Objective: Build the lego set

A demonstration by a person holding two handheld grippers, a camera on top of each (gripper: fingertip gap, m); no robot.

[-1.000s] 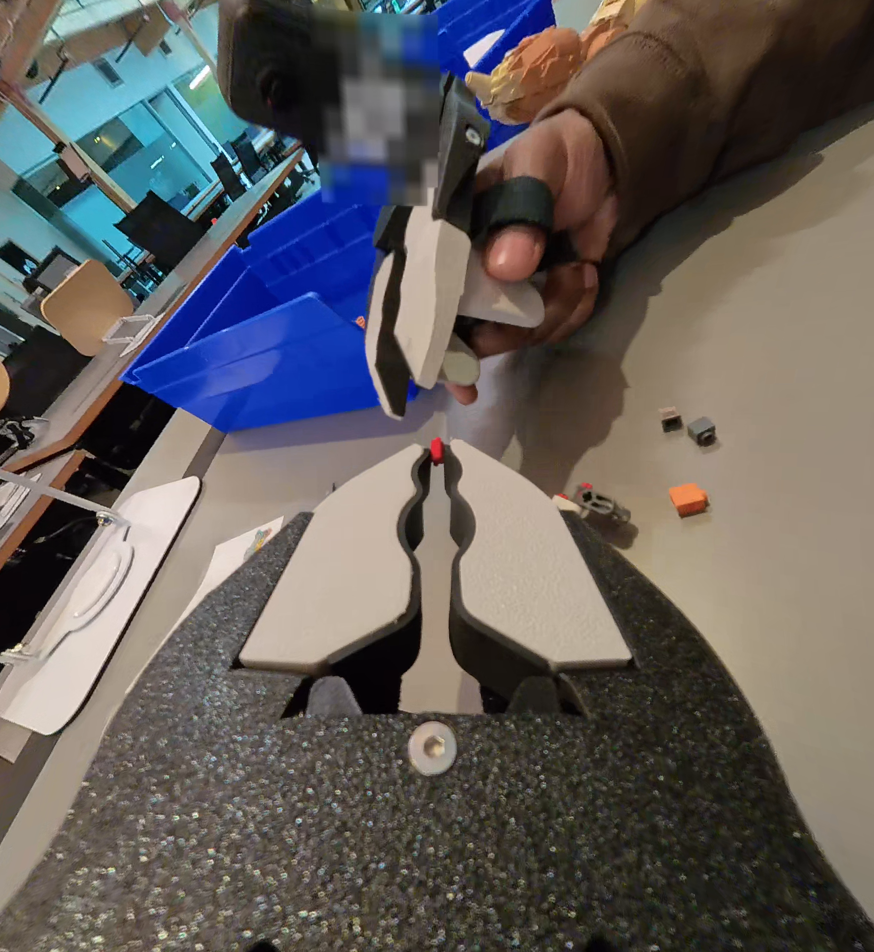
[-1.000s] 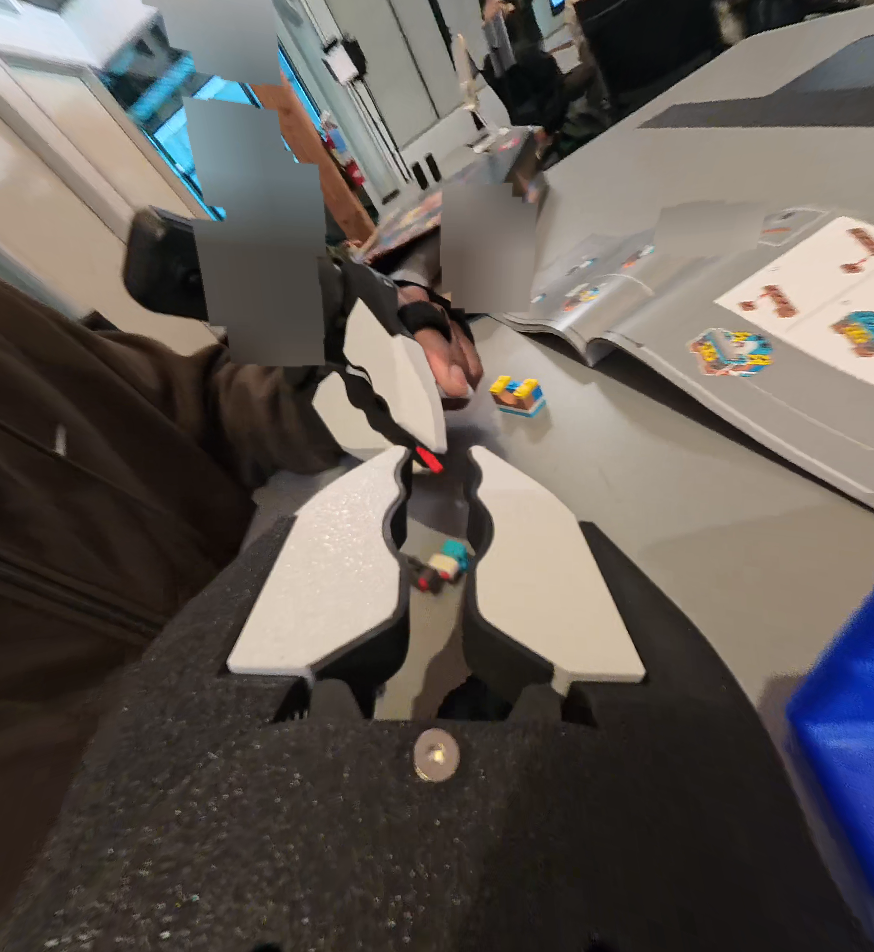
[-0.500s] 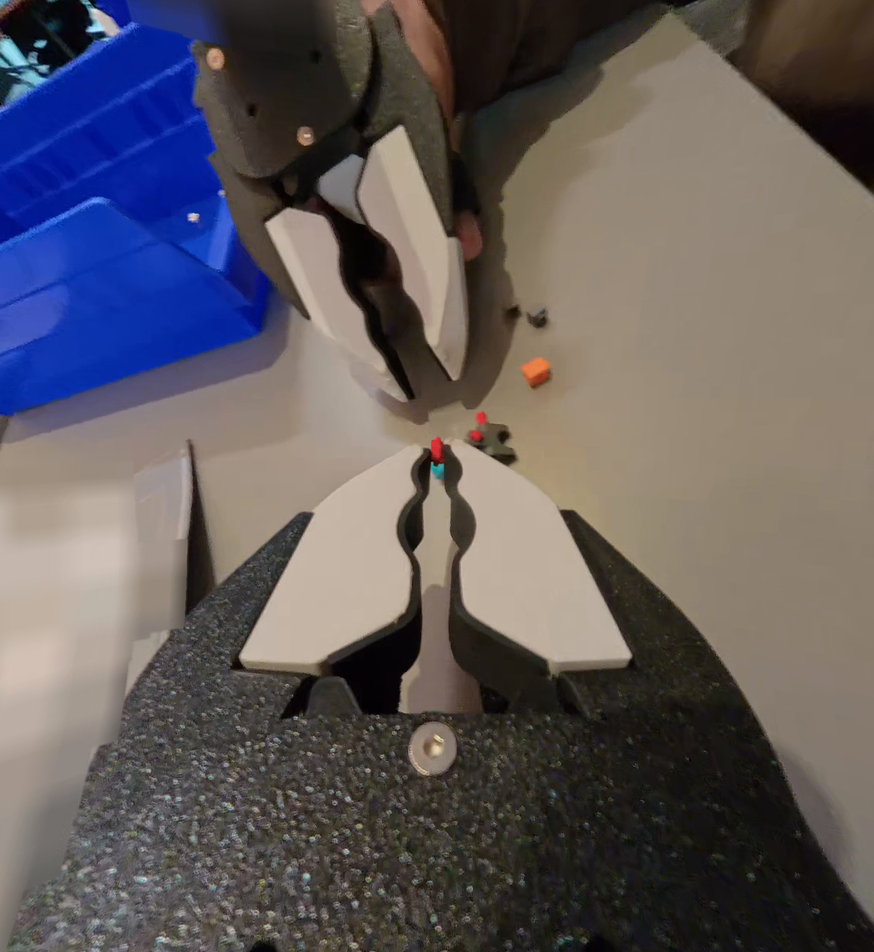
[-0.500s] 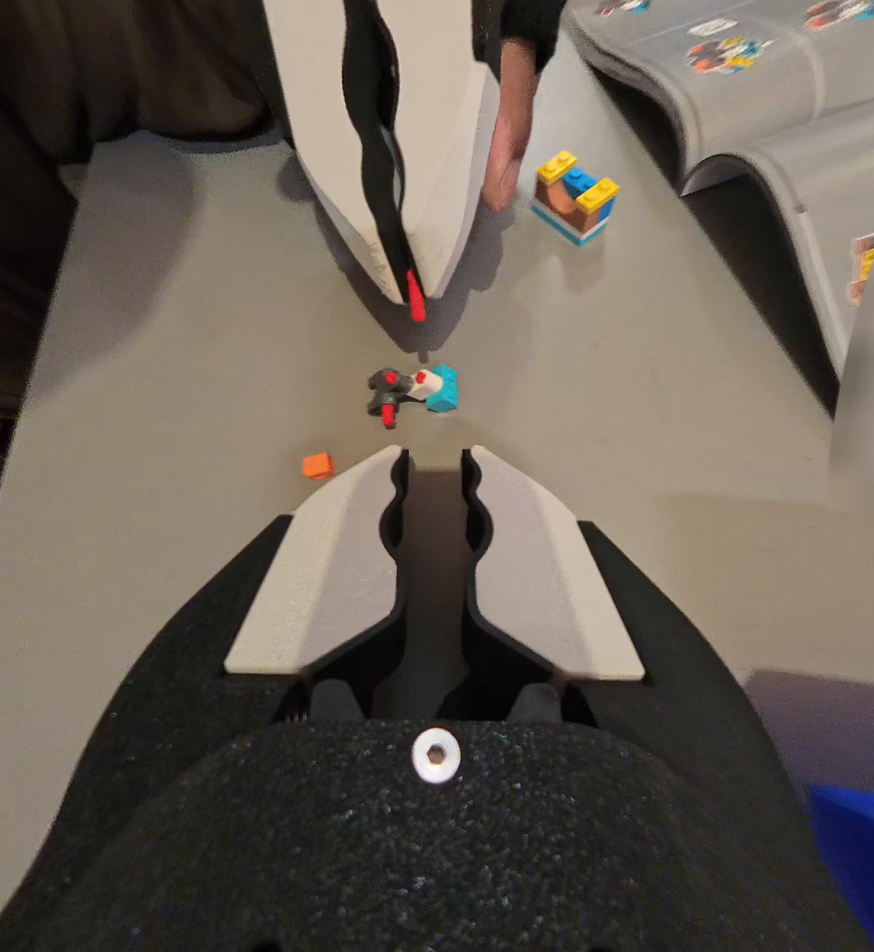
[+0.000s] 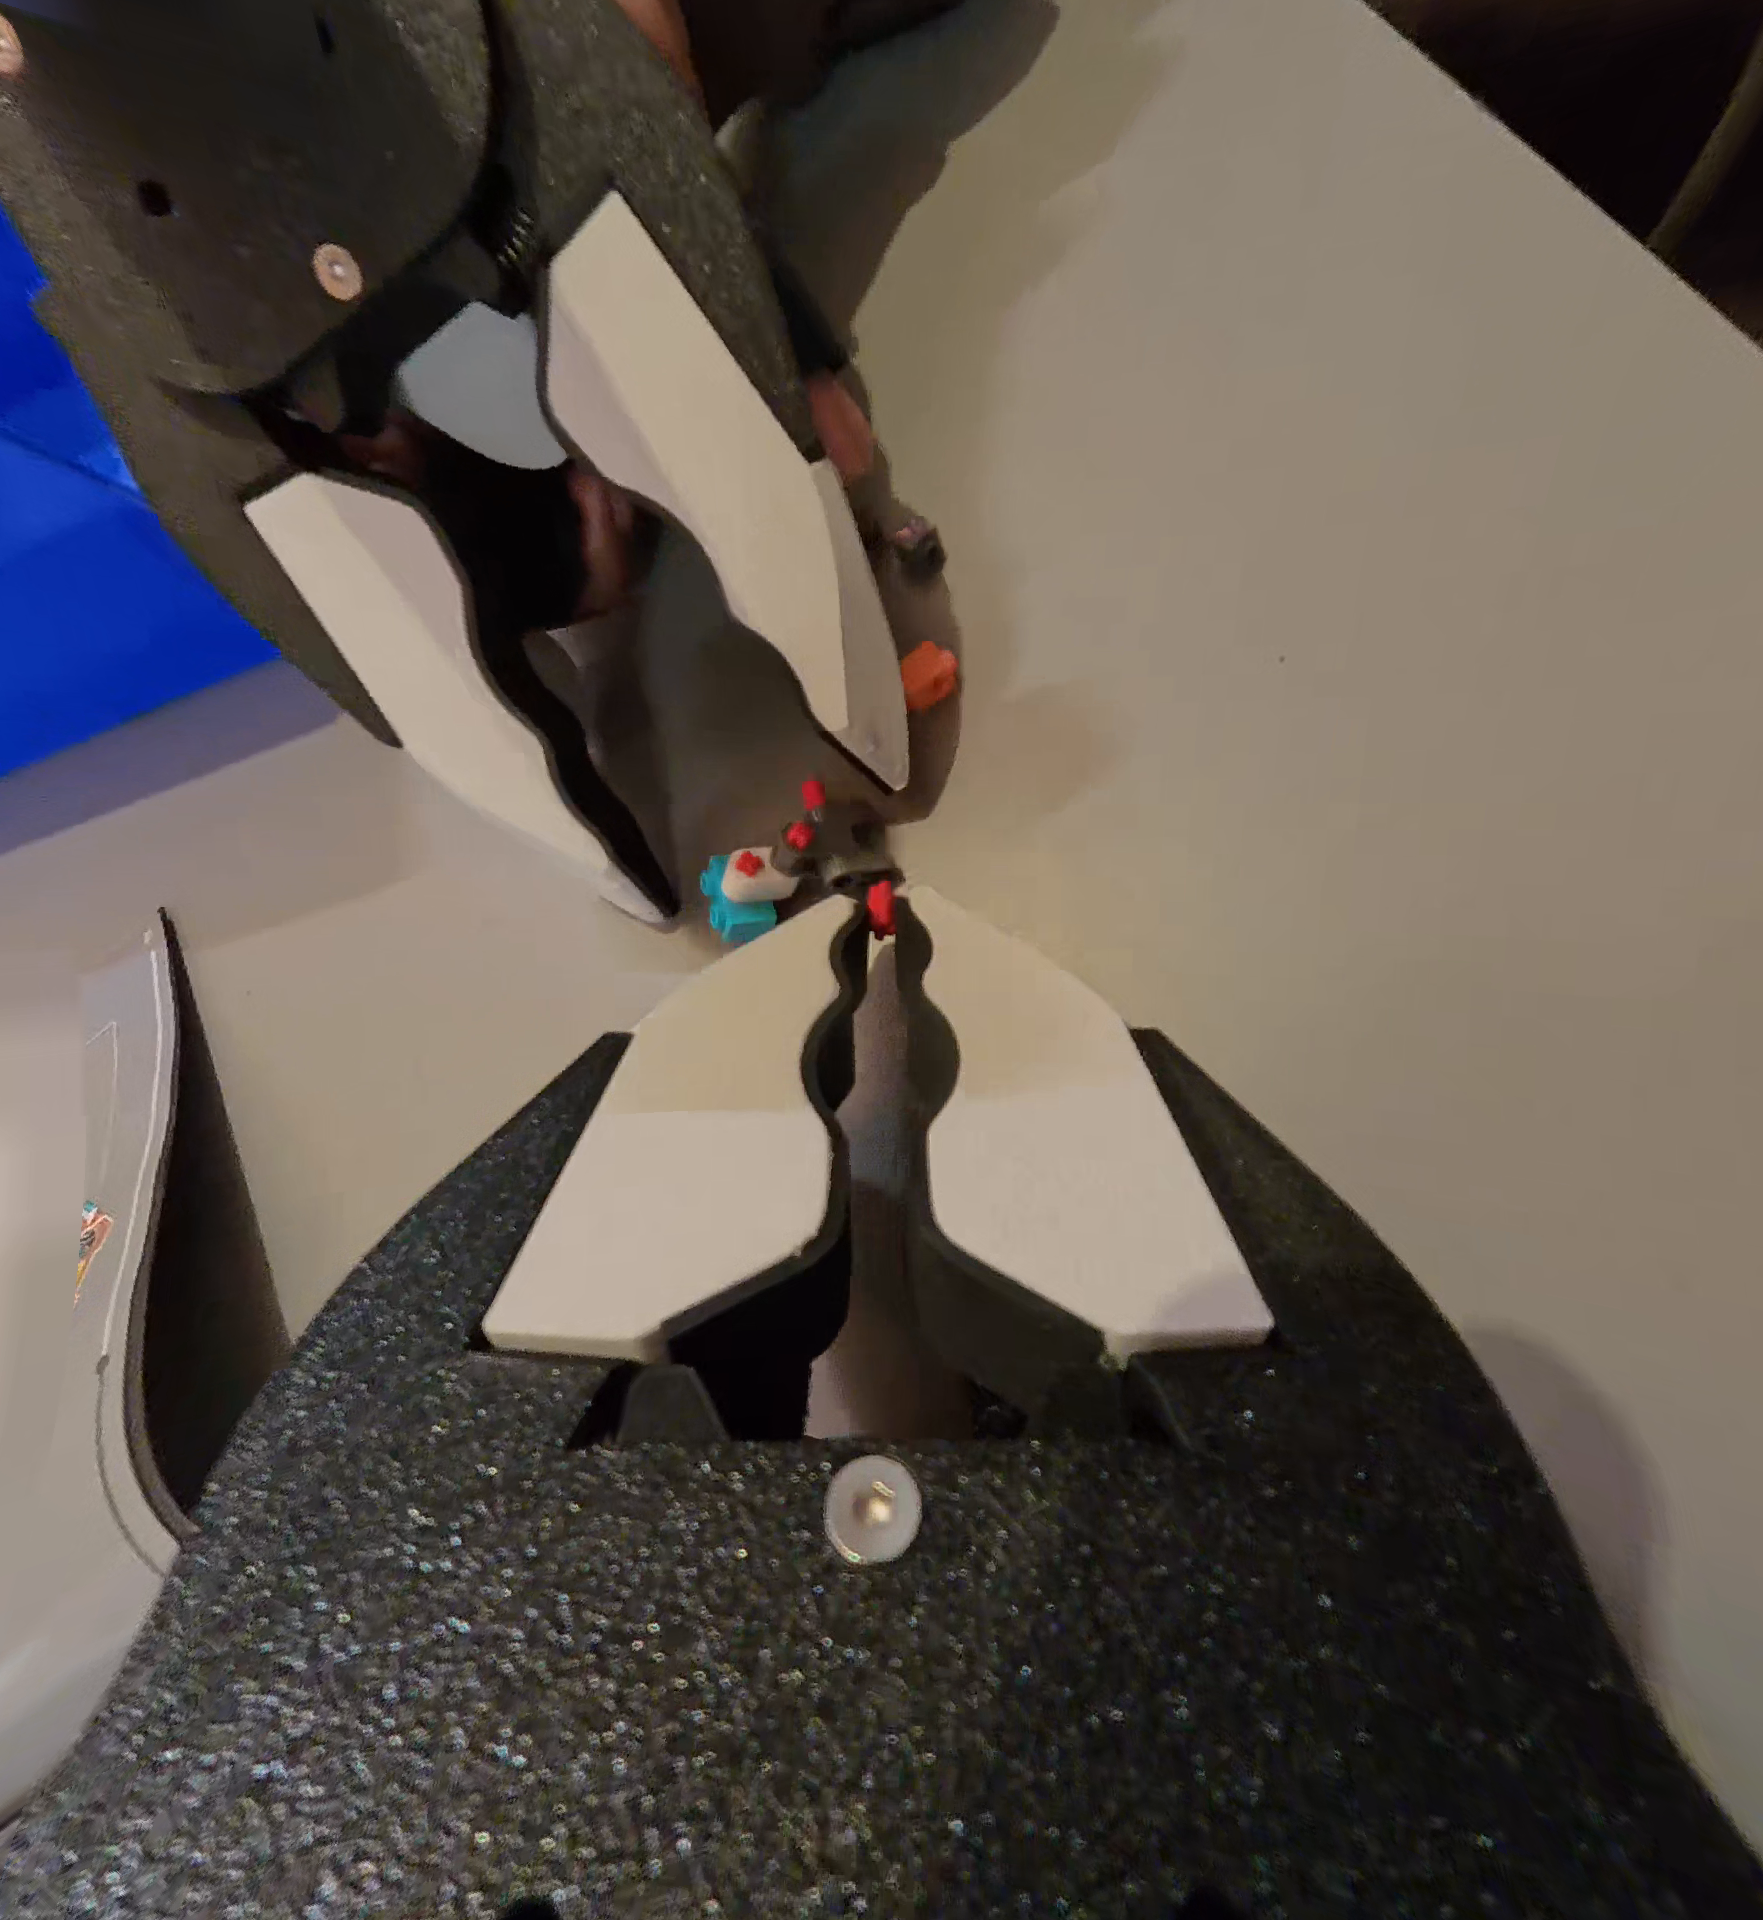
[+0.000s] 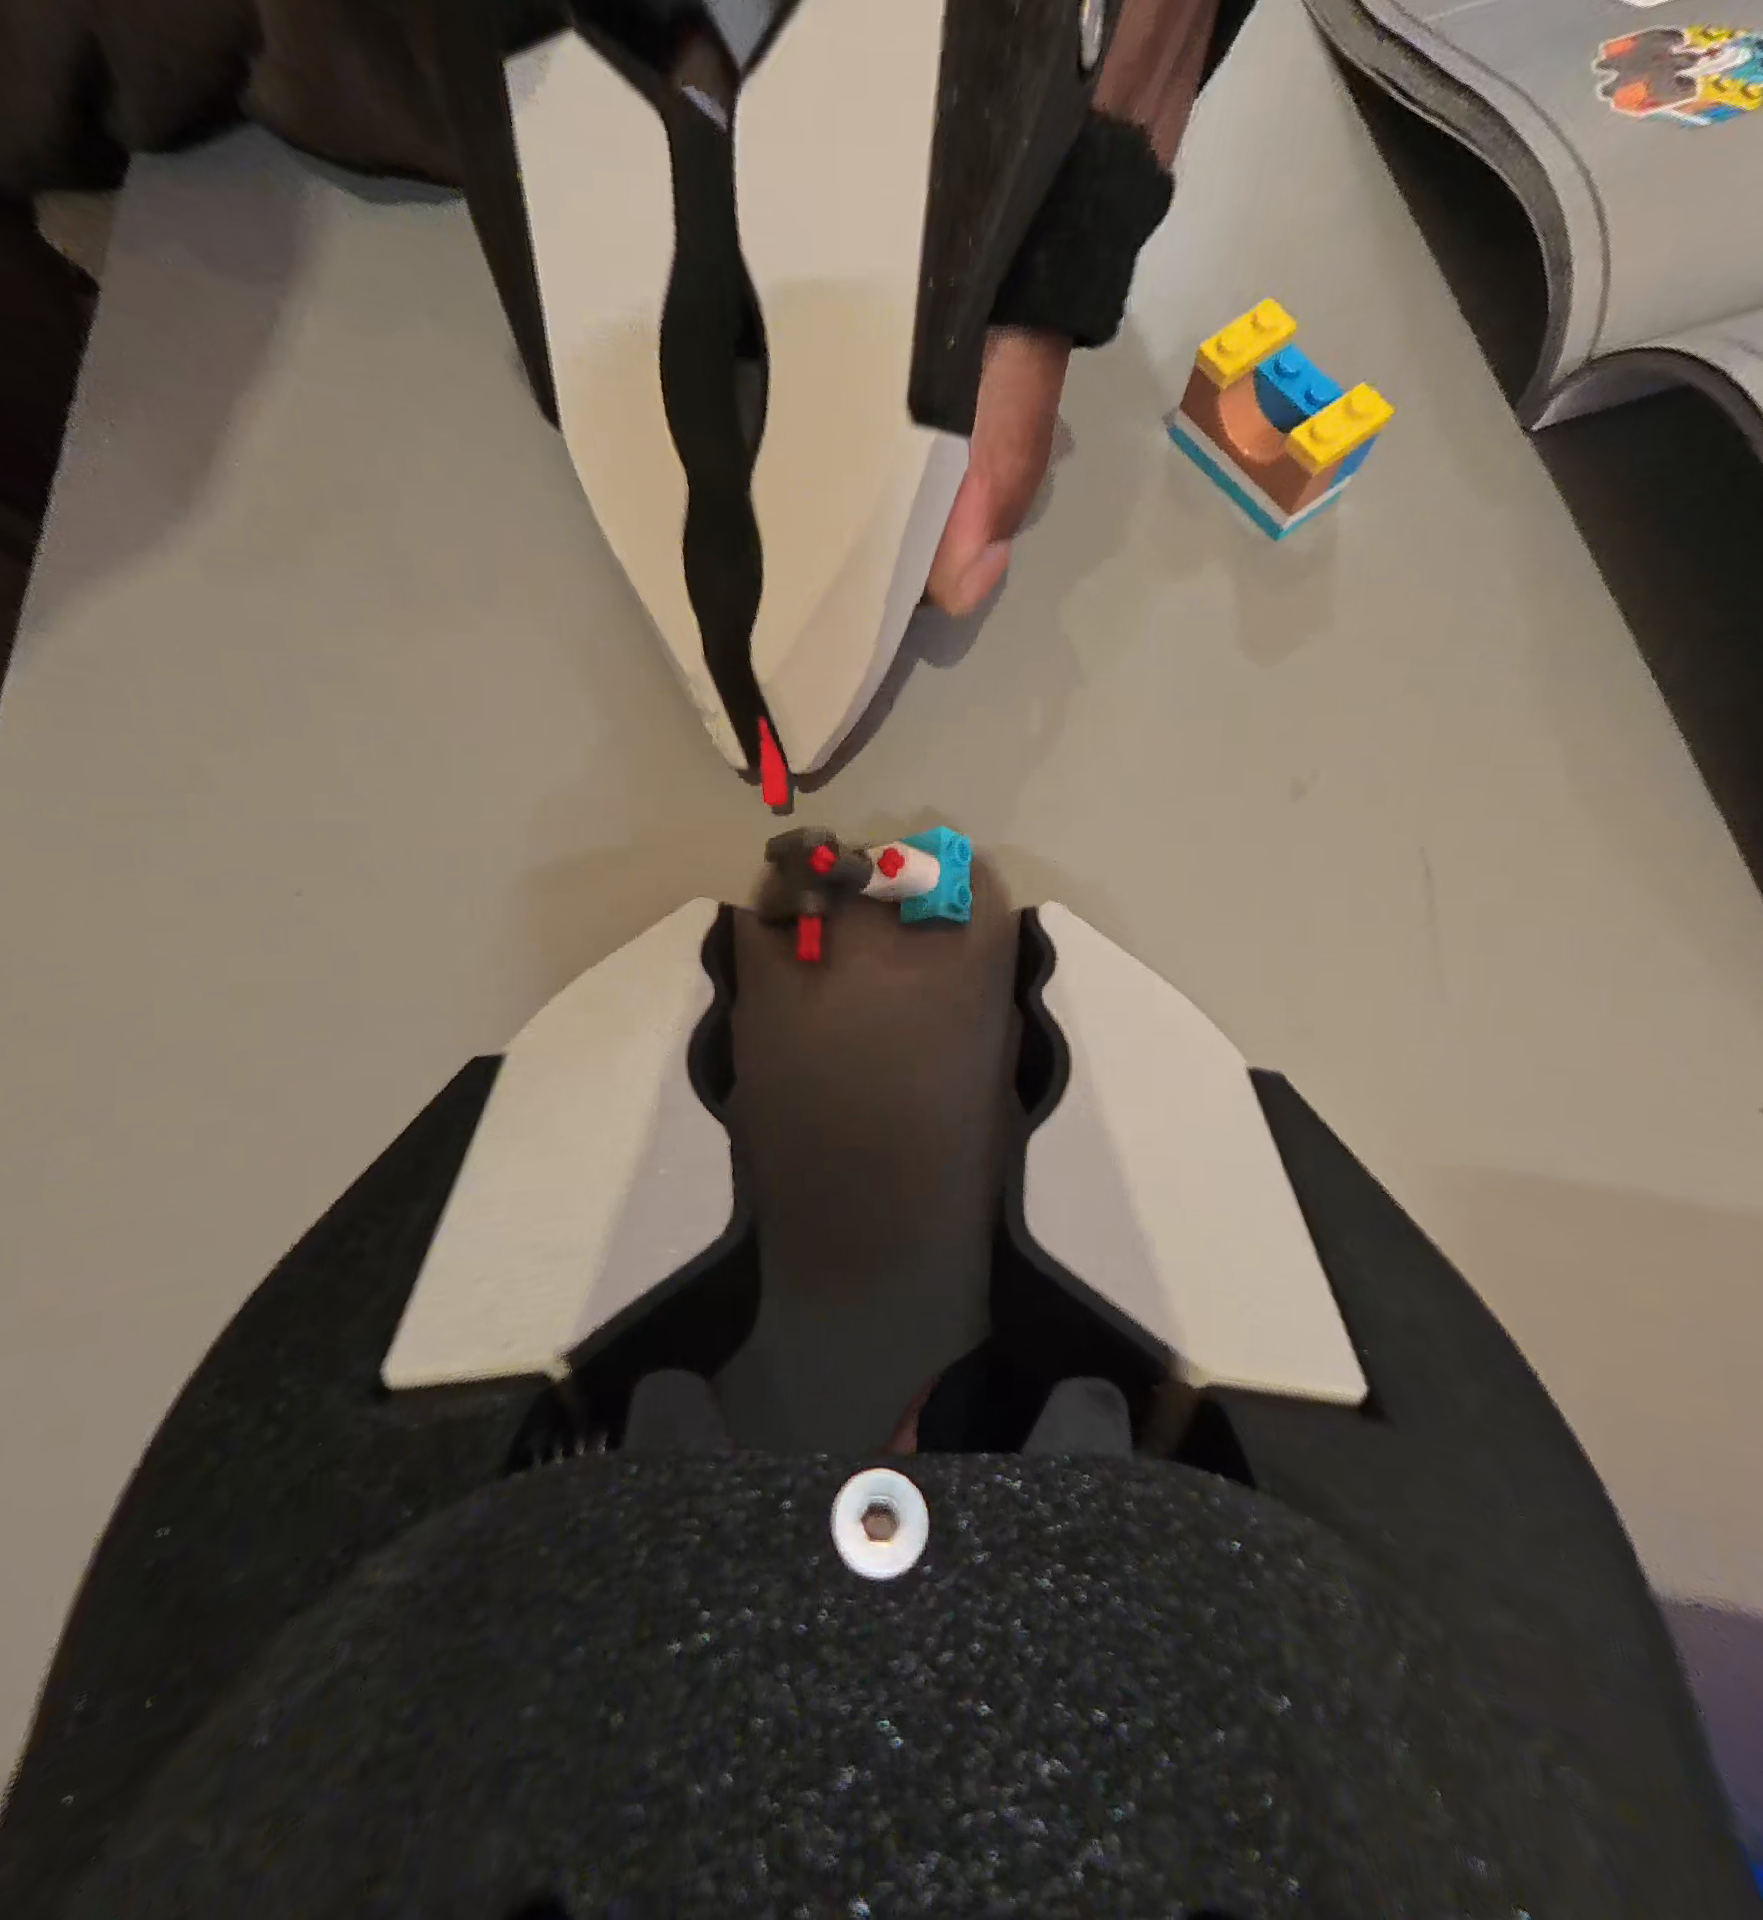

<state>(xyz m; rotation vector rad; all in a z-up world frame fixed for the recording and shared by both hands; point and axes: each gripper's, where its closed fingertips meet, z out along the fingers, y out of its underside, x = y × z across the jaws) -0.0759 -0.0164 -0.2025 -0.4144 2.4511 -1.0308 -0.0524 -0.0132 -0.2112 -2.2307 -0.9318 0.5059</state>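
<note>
Tools, two, hand-held, facing each other tip to tip over a pale grey surface (image 6: 337,675).

Left tool (image 5: 878,914): tips pressed together on a small red pin (image 5: 879,912), which sticks out past them, just short of the small assembly.

Right tool (image 6: 872,914): spread wide, holding nothing, one tip to either side of the assembly.

Small assembly (image 6: 861,878): dark grey piece with red pins, joined to a white piece and a teal brick; lies on the surface between the two tools.

Orange brick (image 5: 927,675): loose on the surface, just beside the right tool's far finger in the left wrist view.

Second build (image 6: 1277,416): yellow, blue and brown bricks on a white and blue base; stands well apart from the assembly.

Instruction booklet (image 6: 1635,208): open, grey pages, at the surface's edge beyond the second build.

Blue bin (image 5: 35,520): behind the right tool.
</note>
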